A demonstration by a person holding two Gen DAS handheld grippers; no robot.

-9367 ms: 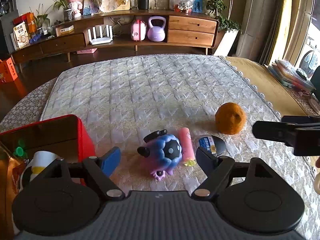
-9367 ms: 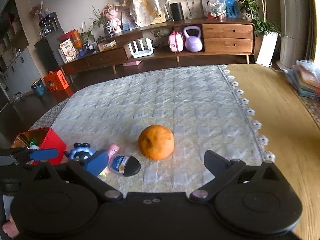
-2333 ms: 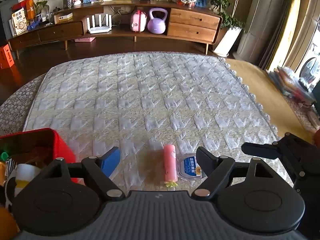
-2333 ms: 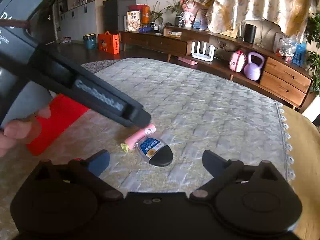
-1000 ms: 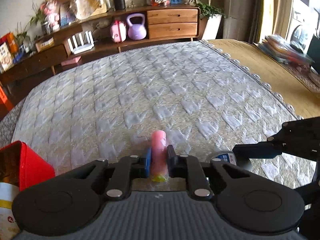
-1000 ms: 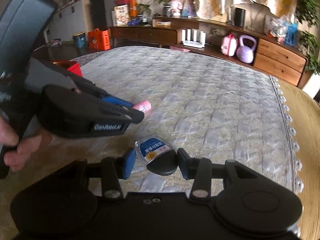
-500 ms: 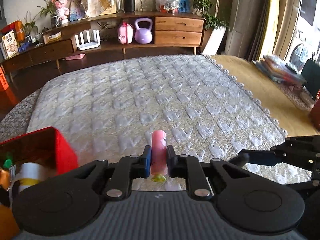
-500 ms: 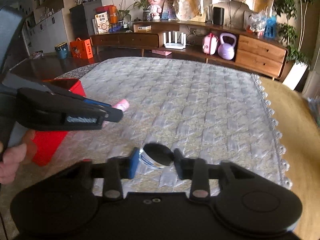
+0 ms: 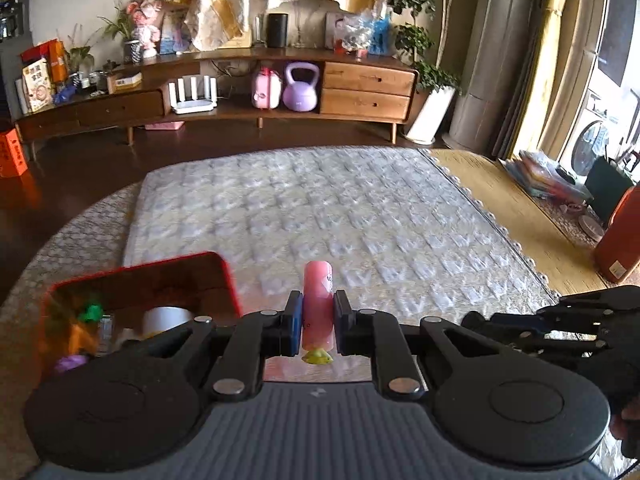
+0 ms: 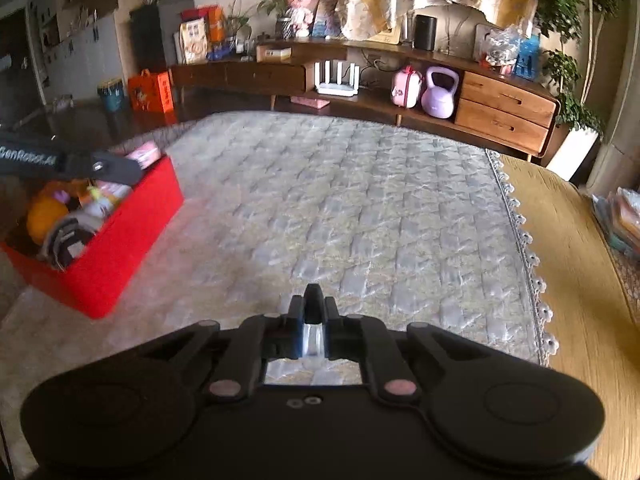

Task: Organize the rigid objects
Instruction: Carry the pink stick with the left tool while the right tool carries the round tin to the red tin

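Observation:
My left gripper (image 9: 316, 322) is shut on a pink tube (image 9: 317, 304) with a yellow end, held in the air just right of the red box (image 9: 224, 268). In the right wrist view the left gripper (image 10: 120, 168) with the pink tube (image 10: 144, 154) hangs over the red box (image 10: 120, 248). My right gripper (image 10: 312, 326) is shut on the small round tin with a black lid (image 10: 313, 316), seen edge-on, lifted above the quilted mat (image 10: 360, 208). The right gripper also shows in the left wrist view (image 9: 480, 322) at the lower right.
The red box holds an orange ball (image 10: 46, 212), a white roll (image 9: 166, 318) and several small toys. The quilted mat (image 9: 320, 208) covers a wooden table (image 10: 580, 240). A long wooden sideboard (image 9: 240, 96) stands beyond.
Both grippers have lifted with their objects and moved left toward the red box. The tin has turned edge-on in the right gripper.

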